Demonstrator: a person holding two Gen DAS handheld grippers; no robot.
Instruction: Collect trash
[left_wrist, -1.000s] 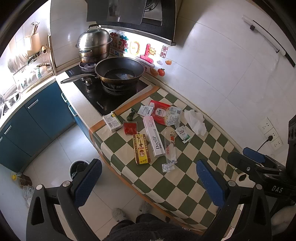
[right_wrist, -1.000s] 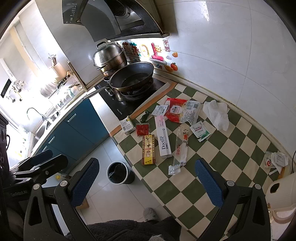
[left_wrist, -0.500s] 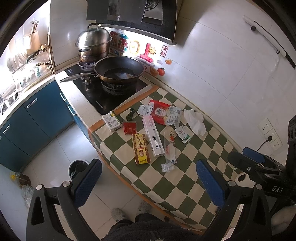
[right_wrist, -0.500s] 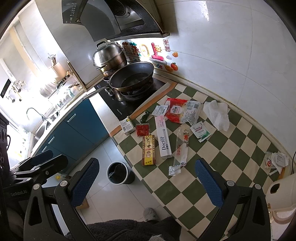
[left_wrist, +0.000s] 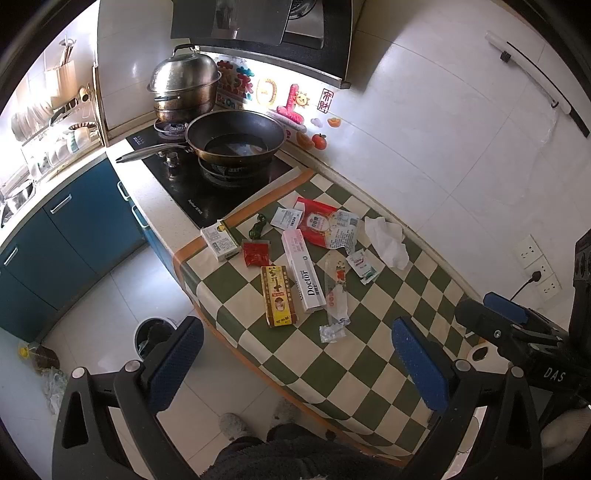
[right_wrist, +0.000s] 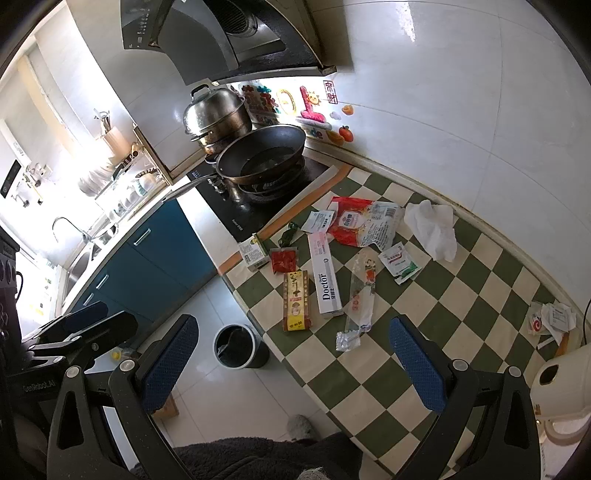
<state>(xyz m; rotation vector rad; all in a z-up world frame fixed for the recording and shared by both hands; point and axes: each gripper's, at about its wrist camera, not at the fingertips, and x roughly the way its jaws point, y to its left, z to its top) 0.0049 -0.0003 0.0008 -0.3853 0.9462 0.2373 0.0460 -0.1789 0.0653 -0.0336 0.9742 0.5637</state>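
Trash lies scattered on a green-and-cream checked counter (left_wrist: 369, 354): a white "Doctor" box (left_wrist: 303, 275), a yellow-brown box (left_wrist: 277, 296), a red sachet (left_wrist: 255, 253), a small white box (left_wrist: 219, 240), a red-and-clear bag (left_wrist: 327, 226), a clear wrapper (left_wrist: 337, 291), a crumpled tissue (left_wrist: 388, 240) and a small green-and-white sachet (left_wrist: 364, 266). A dark trash bin (right_wrist: 240, 345) stands on the floor by the counter's end. My left gripper (left_wrist: 295, 365) and my right gripper (right_wrist: 291, 360) are both open, empty, held high above the counter's near edge.
A black wok (left_wrist: 234, 138) and a steel pot (left_wrist: 184, 88) sit on the stove beyond the trash. Blue cabinets (left_wrist: 62, 229) run along the left. A white kettle (right_wrist: 561, 384) and more paper scraps (right_wrist: 552, 319) are at the counter's right end.
Both views have barely shifted; the left wrist view moved very slightly. Nothing was picked up or released.
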